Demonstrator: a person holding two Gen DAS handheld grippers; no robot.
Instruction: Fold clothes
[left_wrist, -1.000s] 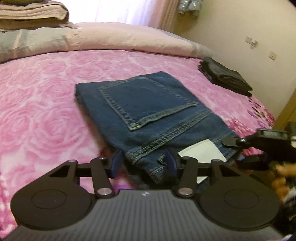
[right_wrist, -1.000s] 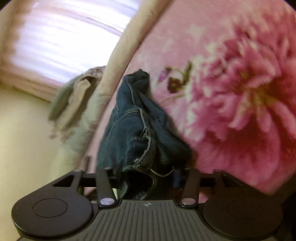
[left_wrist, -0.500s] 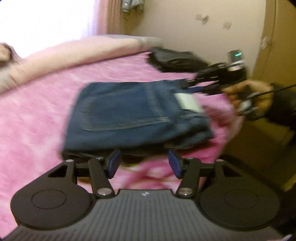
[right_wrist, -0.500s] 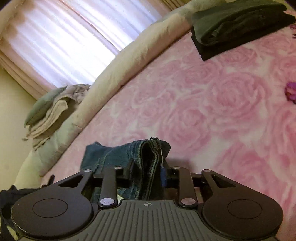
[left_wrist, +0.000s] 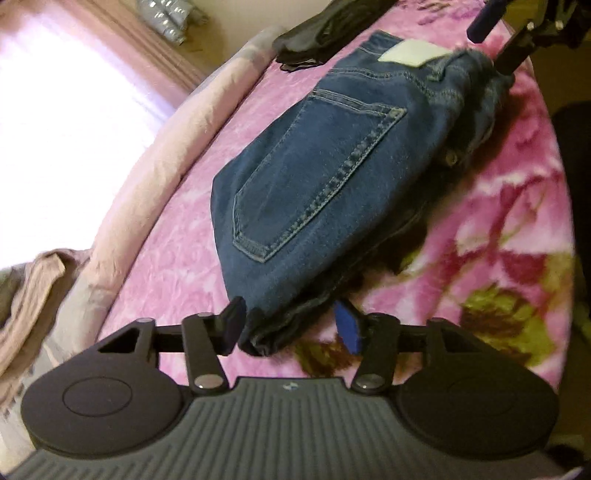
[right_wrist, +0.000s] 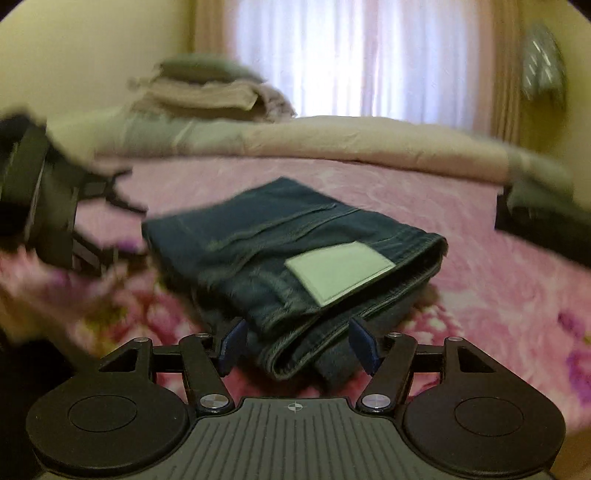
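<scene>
Folded blue jeans (left_wrist: 325, 162) with a back pocket and a white waist label lie on the pink rose bedspread (left_wrist: 173, 236). My left gripper (left_wrist: 291, 326) is open, its fingers on either side of the jeans' folded corner. In the right wrist view the jeans (right_wrist: 295, 251) lie just ahead, and my right gripper (right_wrist: 297, 345) is open around the waistband end. The right gripper also shows at the far end of the jeans in the left wrist view (left_wrist: 506, 37). The left gripper shows blurred at the left of the right wrist view (right_wrist: 48, 206).
A rolled beige duvet (right_wrist: 332, 144) runs along the far side of the bed. Folded beige and grey clothes (right_wrist: 207, 88) are stacked behind it. A dark folded garment (left_wrist: 325, 26) lies beyond the jeans. The bed edge is close on the right (left_wrist: 554, 221).
Both grippers have swung round the jeans. My right gripper has opened and let go of the denim it held. My left gripper is now at the jeans' folded corner.
</scene>
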